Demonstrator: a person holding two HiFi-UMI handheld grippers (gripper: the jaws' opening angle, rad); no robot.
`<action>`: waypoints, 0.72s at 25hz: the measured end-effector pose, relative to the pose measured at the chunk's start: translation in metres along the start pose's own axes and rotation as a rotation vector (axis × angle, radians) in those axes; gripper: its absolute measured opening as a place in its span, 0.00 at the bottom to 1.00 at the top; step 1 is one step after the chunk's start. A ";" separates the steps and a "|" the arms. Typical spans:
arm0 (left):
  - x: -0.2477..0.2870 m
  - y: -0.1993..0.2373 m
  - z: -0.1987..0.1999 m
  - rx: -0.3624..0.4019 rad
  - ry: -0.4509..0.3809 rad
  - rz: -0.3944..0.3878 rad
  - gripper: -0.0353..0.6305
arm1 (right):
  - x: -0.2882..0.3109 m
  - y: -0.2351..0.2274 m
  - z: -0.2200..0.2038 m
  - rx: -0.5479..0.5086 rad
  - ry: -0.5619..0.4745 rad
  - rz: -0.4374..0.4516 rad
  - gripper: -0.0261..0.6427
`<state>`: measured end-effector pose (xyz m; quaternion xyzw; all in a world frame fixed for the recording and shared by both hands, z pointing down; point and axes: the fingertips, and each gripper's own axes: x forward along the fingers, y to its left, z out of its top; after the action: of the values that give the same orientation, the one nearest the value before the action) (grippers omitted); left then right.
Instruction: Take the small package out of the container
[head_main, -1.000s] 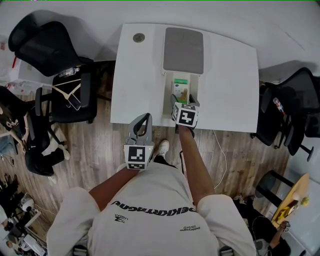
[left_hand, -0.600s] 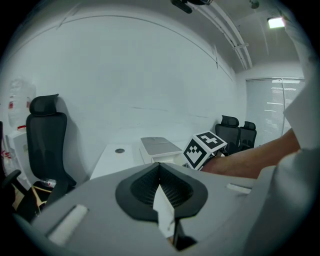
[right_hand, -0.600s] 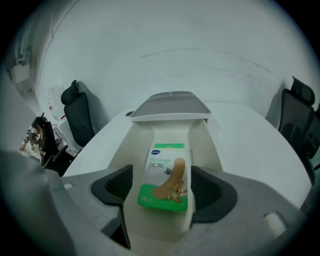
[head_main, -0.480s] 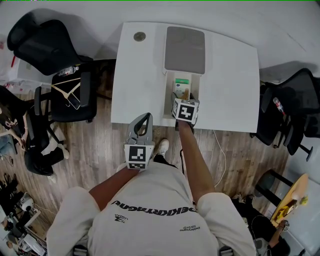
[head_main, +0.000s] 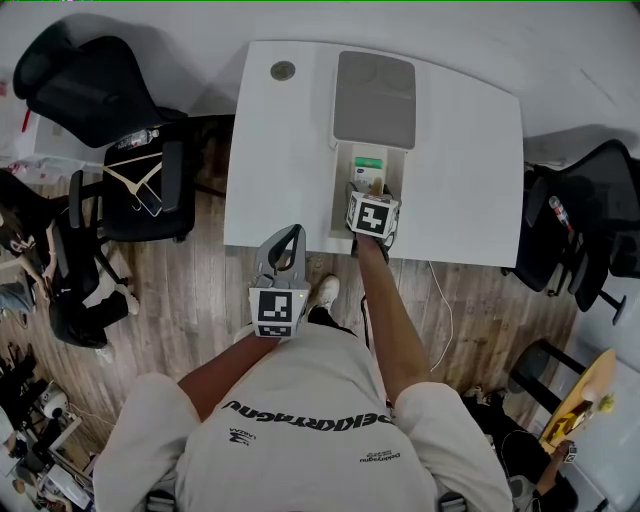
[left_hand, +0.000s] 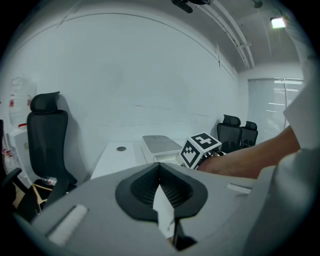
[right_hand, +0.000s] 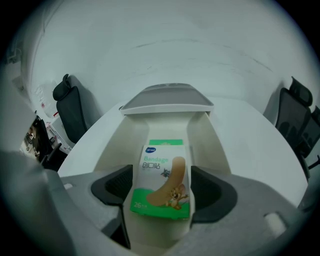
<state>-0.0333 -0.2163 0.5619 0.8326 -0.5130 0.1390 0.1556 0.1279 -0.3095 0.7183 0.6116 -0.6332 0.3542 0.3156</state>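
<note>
Moved my right gripper (right_hand: 162, 187) deeper into container (right_hand: 114, 142) | right jaws pinching small package (right_hand: 161, 175), container walls either side | left gripper (left_hand: 160, 189) jaws pressed together, short of counter (left_hand: 116, 159)

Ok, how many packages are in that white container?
2. One bandage box sits between the jaws of the right claw; a green package lies behind it, deeper inside. Others could be hidden underneath.

Right gripper (head_main: 369, 192) carried slightly farther forward over the open container (head_main: 340, 196), its marker cube brought nearer the grey lid (head_main: 374, 98), less of the bandage box (right_hand: 162, 180) left showing ahead of it in the head view.
</note>
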 end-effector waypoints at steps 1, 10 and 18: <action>0.000 0.001 0.000 -0.002 0.000 0.000 0.05 | 0.001 0.000 0.000 -0.002 0.003 -0.002 0.56; 0.003 0.004 -0.001 -0.006 0.003 0.008 0.05 | 0.014 0.000 -0.002 -0.023 0.033 -0.004 0.56; 0.007 0.006 -0.001 -0.018 0.011 0.012 0.05 | 0.015 -0.002 -0.004 -0.015 0.071 -0.016 0.56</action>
<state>-0.0354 -0.2243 0.5663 0.8274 -0.5182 0.1401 0.1651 0.1288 -0.3149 0.7333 0.6013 -0.6192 0.3685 0.3454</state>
